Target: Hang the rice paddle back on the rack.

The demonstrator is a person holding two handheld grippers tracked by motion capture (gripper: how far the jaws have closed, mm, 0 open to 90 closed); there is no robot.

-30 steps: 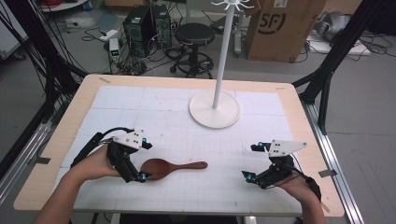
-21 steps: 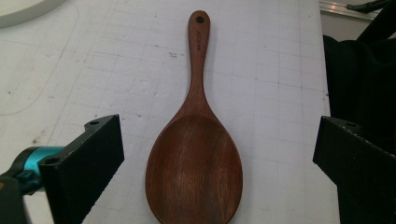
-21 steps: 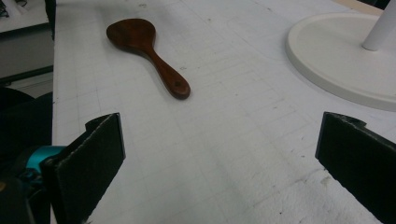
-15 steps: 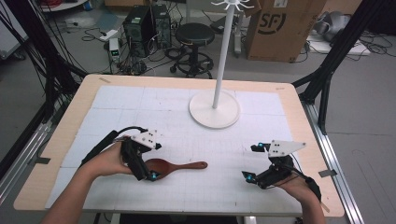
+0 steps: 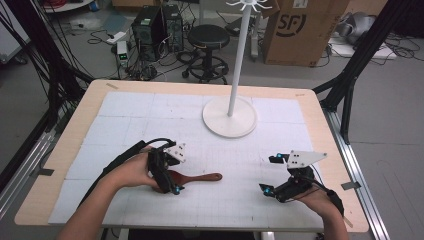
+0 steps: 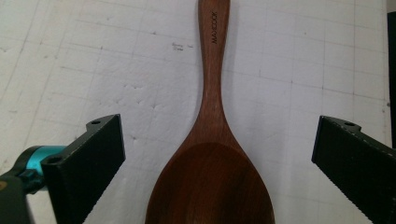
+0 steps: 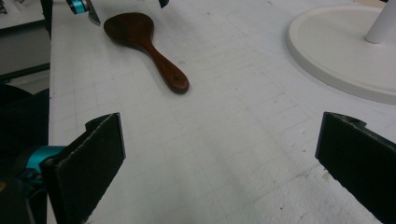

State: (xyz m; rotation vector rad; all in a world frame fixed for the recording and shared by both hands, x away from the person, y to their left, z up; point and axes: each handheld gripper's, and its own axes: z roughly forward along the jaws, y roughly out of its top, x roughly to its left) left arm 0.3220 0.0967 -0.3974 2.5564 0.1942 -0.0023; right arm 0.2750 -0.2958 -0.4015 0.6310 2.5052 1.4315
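Note:
A dark wooden spoon [image 5: 200,177] lies flat on the white gridded mat, with its handle pointing right. My left gripper [image 5: 171,174] is open at the spoon's bowl end, one jaw on each side of it. In the left gripper view the bowl [image 6: 212,182] sits between the two wide-apart jaws of the left gripper [image 6: 219,140] without touching them, and the handle runs straight away. My right gripper [image 5: 270,174] rests open near the front right of the table, holding nothing. The right gripper view shows the spoon [image 7: 140,37] far off beyond the open right gripper [image 7: 219,154].
A white coat stand with a round base [image 5: 230,117] rises from the back middle of the table [image 5: 70,145]; the base [image 7: 341,51] is ahead and to the right of my right gripper. Beyond the table are a stool [image 5: 207,37], a cardboard box [image 5: 295,30] and cables.
My left gripper has moved right until its open jaws straddle the spoon's bowl. The spoon and the right gripper have stayed put.

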